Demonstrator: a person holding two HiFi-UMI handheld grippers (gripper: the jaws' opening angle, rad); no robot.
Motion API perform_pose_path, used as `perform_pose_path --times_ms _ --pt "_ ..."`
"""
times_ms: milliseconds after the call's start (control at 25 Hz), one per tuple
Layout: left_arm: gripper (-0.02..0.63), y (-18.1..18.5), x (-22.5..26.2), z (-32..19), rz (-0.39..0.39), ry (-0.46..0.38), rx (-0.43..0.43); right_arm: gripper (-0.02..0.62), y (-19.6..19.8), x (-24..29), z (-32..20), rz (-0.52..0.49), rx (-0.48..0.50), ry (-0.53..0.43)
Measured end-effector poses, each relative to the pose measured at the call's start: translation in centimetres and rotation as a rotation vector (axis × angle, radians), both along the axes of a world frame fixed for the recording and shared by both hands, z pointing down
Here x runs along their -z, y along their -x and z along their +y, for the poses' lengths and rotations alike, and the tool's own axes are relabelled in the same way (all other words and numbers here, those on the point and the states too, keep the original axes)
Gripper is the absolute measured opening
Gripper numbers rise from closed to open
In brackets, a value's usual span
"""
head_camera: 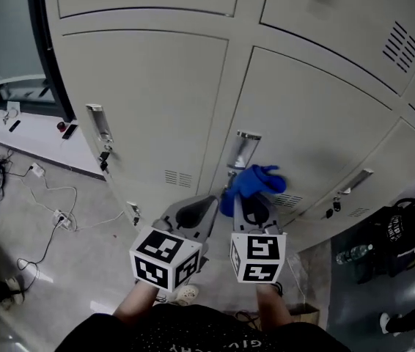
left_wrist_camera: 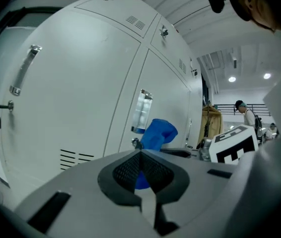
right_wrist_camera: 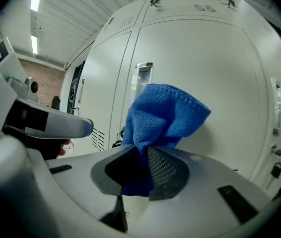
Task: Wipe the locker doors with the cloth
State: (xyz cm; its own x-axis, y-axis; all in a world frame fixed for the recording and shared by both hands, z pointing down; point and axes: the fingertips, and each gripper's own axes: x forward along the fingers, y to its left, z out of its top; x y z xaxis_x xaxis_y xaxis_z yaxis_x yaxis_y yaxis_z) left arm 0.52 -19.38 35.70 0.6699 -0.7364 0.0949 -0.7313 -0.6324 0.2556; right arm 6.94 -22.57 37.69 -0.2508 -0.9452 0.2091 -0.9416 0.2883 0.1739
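Pale grey locker doors (head_camera: pixel 149 101) fill the head view. My right gripper (head_camera: pixel 250 205) is shut on a blue cloth (head_camera: pixel 257 183), which bunches up just right of the middle door's handle (head_camera: pixel 241 149). In the right gripper view the cloth (right_wrist_camera: pixel 161 112) rises from between the jaws in front of that door (right_wrist_camera: pixel 215 93); I cannot tell whether it touches it. My left gripper (head_camera: pixel 193 217) hangs beside the right one, lower on the left door, shut with nothing in it. The left gripper view shows its pads (left_wrist_camera: pixel 130 167) meeting, with the cloth (left_wrist_camera: pixel 158 133) beyond them.
A padlock (head_camera: pixel 103 160) hangs on the left door's latch. Cables and a power strip (head_camera: pixel 59 217) lie on the floor at the left. A black bag (head_camera: pixel 402 229) and a water bottle (head_camera: pixel 354 254) sit at the right. A person (left_wrist_camera: pixel 245 114) stands far off.
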Motion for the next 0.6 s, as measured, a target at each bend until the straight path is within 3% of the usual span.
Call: perform_pose_path --times_ms 240,600 --pt "0.011 2.6 -0.7 -0.3 -0.007 0.017 0.061 0.064 2.1 -1.5 -1.4 -0.078 0.007 0.049" --pt "0.011 1.1 -0.6 -0.7 -0.01 0.013 0.023 0.063 0.9 -1.2 -1.6 -0.101 -0.004 0.042"
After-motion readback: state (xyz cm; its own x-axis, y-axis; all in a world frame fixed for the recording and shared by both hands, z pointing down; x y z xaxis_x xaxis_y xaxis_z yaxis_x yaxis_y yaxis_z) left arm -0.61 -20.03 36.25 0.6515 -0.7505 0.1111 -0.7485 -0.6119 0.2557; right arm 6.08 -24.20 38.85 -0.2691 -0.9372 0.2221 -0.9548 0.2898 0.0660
